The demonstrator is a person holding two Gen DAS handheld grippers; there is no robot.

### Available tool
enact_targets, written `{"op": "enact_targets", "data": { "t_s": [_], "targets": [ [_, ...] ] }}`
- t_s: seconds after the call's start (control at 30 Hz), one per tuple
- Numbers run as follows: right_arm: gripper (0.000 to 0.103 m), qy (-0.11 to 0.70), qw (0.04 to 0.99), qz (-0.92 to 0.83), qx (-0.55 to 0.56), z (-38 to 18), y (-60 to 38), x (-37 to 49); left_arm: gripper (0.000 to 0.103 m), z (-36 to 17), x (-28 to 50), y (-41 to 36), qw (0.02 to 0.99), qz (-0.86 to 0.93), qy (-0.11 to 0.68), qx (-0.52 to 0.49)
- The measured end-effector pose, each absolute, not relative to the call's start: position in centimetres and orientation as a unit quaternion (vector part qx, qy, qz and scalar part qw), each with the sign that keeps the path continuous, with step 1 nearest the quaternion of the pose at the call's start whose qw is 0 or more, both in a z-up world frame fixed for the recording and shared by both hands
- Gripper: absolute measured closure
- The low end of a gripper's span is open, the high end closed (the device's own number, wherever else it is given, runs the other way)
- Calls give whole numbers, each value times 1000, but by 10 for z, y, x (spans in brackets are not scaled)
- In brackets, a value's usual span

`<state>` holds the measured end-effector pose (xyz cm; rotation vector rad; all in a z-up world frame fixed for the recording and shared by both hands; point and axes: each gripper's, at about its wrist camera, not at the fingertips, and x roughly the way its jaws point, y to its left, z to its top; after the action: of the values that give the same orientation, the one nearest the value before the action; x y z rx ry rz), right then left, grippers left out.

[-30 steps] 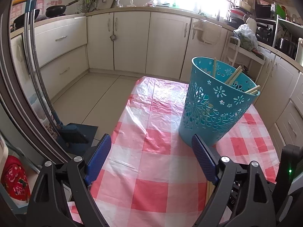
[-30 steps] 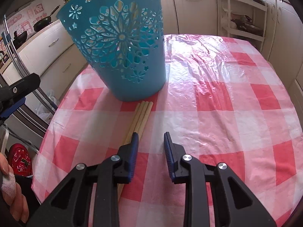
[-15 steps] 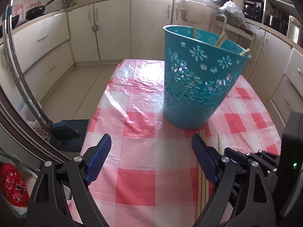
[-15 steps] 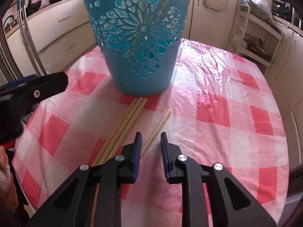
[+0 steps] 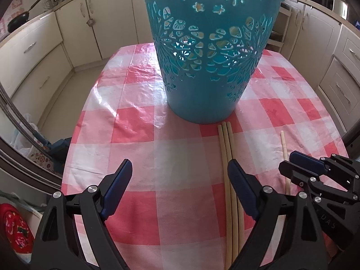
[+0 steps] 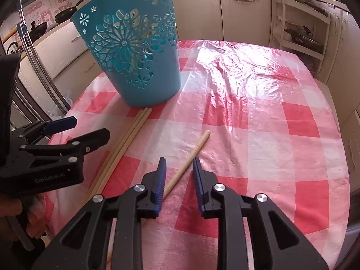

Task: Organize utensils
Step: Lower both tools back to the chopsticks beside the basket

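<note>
Pick-up step: right hand-held gripper (image 6: 177,173), narrowly parted, having just widened, straddles single chopstick (image 6: 191,155); left hand-held gripper (image 5: 180,180) wide, empty. Next: close, lift into basket (image 6: 135,51).

From your left gripper (image 5: 179,168), the blue basket (image 5: 209,67) blocks 12 o'clock, upright on the surface (image 5: 139,148). Bare cloth lies open from 9 to 11 o'clock. At 2 o'clock three chopsticks (image 5: 227,157) lie together, tips at the basket's foot; your right gripper (image 6: 178,164) crowds 3 o'clock. From that gripper, the surface is clear from 12 to 3 o'clock.
</note>
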<state>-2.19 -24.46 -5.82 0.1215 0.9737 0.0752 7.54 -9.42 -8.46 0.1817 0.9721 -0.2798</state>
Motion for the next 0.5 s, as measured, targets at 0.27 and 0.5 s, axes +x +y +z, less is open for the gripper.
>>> {"op": "enact_targets", "data": {
  "t_s": [0.27,0.5],
  "targets": [
    [66,464,882,46,74,-59,-244,-21,20,-94,80,-100,863,-135,478,89],
    [65,463,882,47,76,-60,-243,-21,21,-101,83,-102,859,-129,486,95]
  ]
}}
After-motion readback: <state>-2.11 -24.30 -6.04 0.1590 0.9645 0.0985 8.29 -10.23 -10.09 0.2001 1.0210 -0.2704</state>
